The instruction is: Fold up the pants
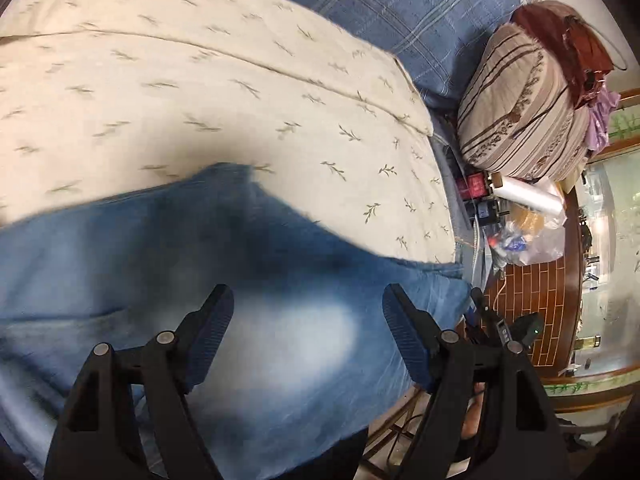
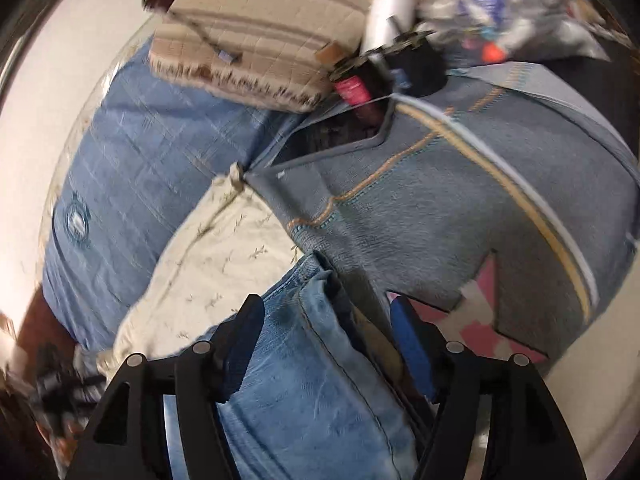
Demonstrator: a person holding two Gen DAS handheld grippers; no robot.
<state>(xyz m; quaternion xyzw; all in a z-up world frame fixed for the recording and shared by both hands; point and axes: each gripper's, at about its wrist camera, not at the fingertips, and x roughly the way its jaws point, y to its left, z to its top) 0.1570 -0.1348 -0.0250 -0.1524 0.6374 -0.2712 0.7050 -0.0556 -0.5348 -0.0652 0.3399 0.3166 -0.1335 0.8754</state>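
Lying on a cream leaf-print quilt (image 1: 224, 92), faded blue denim pants (image 1: 256, 280) fill the six o'clock foreground; the left gripper (image 1: 308, 320) and right gripper (image 2: 326, 340) hang wide apart above them (gripping nothing), striped beige pillow (image 1: 520, 112) at two o'clock

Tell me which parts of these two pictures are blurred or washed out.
Left wrist view: the jeans are smeared, with a washed-out pale patch between the open fingers; the striped pillow stays fairly sharp. Right wrist view: motion blur smears the clutter along the top edge.
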